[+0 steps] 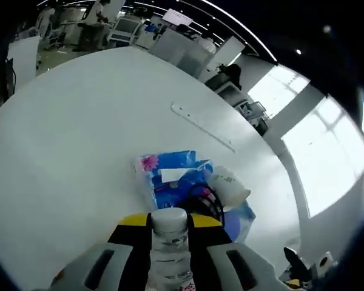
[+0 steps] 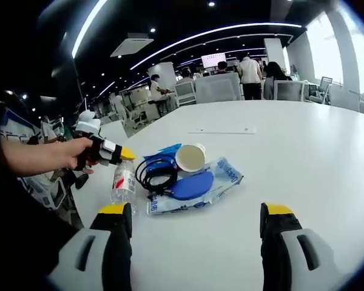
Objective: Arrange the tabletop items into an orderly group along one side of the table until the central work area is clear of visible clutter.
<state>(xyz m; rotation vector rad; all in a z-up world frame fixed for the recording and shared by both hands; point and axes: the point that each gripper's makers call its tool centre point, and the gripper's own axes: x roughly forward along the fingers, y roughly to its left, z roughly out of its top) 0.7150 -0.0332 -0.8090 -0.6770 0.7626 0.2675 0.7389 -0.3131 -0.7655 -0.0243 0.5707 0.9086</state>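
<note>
My left gripper (image 1: 170,223) is shut on a clear plastic bottle (image 1: 168,245) with a white cap, gripped near the neck. In the right gripper view a hand holds that left gripper (image 2: 112,153) with the bottle (image 2: 124,182) upright near the table's left edge. Just beyond lies a cluster: a blue tissue pack (image 1: 168,174), a white cup (image 1: 229,185) on its side, a coiled black cable (image 2: 155,174), a blue oval pad (image 2: 192,185) and a clear blue-printed bag (image 2: 225,174). My right gripper (image 2: 196,217) is open over bare table, short of the cluster.
A thin white strip (image 1: 203,126) (image 2: 222,130) lies farther out on the white table (image 1: 79,133). Office chairs (image 2: 218,88) and standing people line the far edge. Bright windows are on the right.
</note>
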